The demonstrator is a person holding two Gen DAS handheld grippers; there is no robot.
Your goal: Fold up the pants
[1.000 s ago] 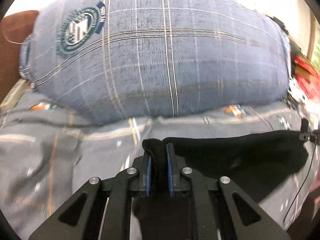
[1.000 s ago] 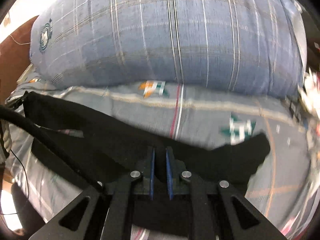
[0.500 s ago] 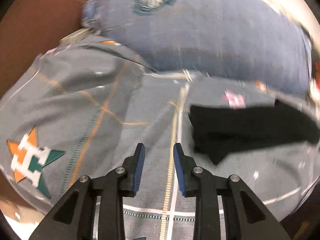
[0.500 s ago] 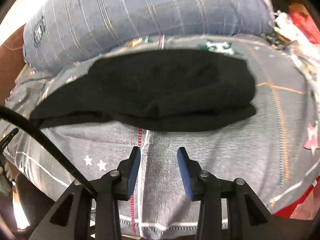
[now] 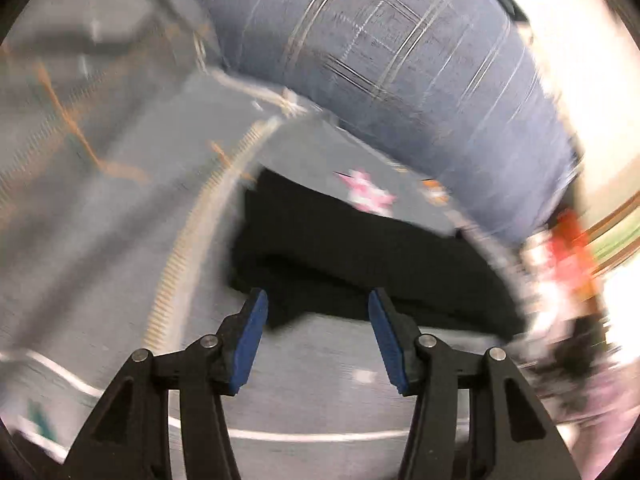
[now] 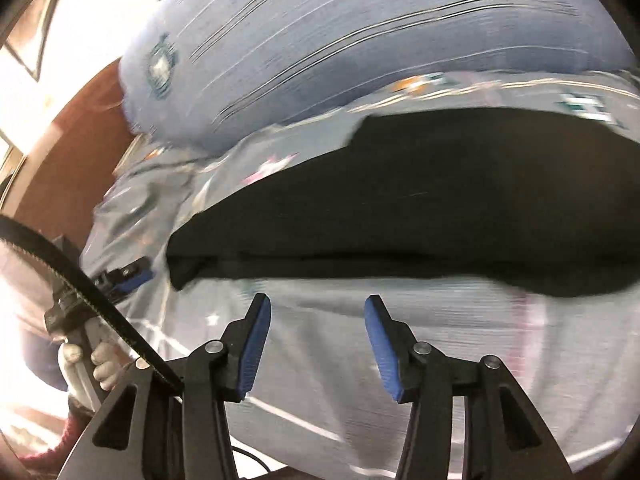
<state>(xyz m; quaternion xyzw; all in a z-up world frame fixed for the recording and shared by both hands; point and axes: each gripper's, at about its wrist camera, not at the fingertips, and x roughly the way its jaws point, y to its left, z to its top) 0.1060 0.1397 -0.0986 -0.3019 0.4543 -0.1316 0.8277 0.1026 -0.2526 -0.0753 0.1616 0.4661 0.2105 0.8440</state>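
Note:
The black pants lie folded in a long flat band on the grey patterned bedsheet. My left gripper hovers at their near left corner, jaws opening, with the corner's edge showing between the blue pads but nothing pressed. In the right wrist view the pants stretch across the frame. My right gripper sits just short of their near edge, jaws opening, only sheet between the pads. The other hand-held gripper shows at the pants' left end, gripped by a gloved hand.
A big blue plaid pillow lies behind the pants, also the pillow in the right view. Red and white clutter sits at the bed's right side. A black cable crosses the right view's lower left. Brown headboard at left.
Both grippers let go of the black fabric and drew back from it, jaws widening. The pants now lie flat on the sheet. The left view has rolled and swung back toward the pants' corner.

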